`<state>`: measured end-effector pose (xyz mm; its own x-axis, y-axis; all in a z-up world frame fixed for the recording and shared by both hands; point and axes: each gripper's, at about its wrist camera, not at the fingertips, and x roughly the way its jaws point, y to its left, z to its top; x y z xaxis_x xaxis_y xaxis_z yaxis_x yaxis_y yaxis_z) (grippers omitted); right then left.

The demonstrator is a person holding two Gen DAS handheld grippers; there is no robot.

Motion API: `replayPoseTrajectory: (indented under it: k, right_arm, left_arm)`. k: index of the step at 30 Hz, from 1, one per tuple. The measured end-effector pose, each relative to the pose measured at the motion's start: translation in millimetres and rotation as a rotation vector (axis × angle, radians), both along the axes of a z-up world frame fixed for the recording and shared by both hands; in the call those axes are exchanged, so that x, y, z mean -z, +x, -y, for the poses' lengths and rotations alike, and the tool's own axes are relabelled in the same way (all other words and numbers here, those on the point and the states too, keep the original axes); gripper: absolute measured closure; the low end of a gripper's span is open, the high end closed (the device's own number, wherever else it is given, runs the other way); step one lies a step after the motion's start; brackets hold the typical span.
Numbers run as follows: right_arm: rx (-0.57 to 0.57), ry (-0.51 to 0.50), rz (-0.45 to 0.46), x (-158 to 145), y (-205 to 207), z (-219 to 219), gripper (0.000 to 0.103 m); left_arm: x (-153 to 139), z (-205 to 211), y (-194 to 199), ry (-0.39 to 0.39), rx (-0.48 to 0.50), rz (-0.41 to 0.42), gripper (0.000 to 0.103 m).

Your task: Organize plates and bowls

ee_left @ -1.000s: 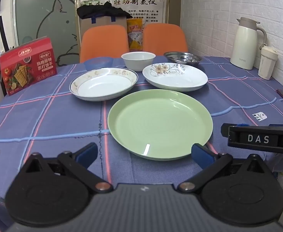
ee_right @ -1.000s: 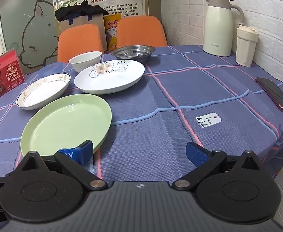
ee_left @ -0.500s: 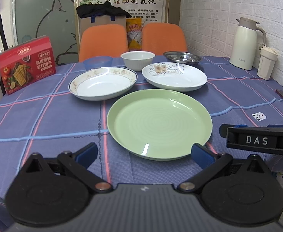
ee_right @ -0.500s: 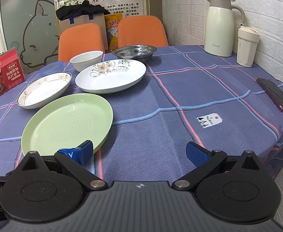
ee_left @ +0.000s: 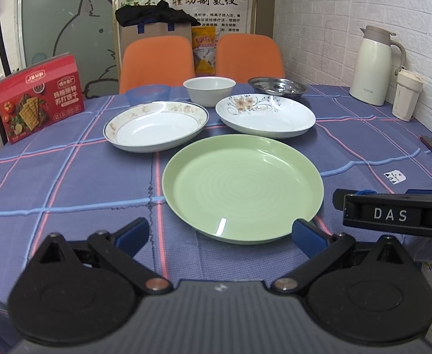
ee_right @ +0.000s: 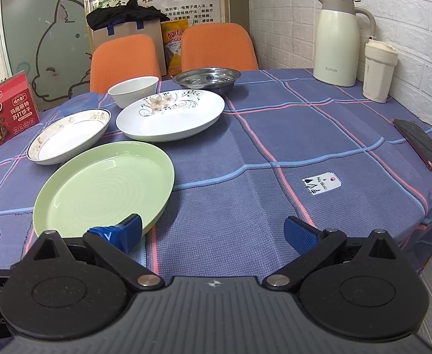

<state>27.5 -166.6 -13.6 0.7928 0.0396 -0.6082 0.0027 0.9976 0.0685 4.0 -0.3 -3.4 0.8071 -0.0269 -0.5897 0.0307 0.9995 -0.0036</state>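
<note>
A green plate (ee_left: 242, 188) lies nearest on the blue checked tablecloth, also in the right wrist view (ee_right: 104, 185). Behind it are a gold-rimmed white plate (ee_left: 157, 125) and a flower-patterned white plate (ee_left: 266, 115). Further back stand a small blue bowl (ee_left: 148, 93), a white bowl (ee_left: 209, 90) and a steel bowl (ee_left: 278, 87). My left gripper (ee_left: 220, 236) is open and empty just before the green plate's near rim. My right gripper (ee_right: 213, 231) is open and empty, its left finger at the green plate's right near edge.
A red cracker box (ee_left: 39, 97) stands at the far left. A cream thermos (ee_right: 338, 39) and a lidded cup (ee_right: 378, 72) stand by the brick wall at right. A dark phone (ee_right: 421, 144) lies near the right edge. Two orange chairs (ee_left: 157, 59) stand behind the table.
Both views shift only slightly; the plates and bowls sit where they were and both grippers stay open.
</note>
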Motion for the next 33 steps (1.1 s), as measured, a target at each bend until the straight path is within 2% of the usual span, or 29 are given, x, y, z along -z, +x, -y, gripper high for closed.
replayPoseTrajectory:
  k: [33]
  right_arm:
    - [-0.004, 0.003, -0.007, 2, 5, -2, 0.013]
  left_arm:
    - [2, -10, 11, -0.017, 0.001, -0.027, 0.000]
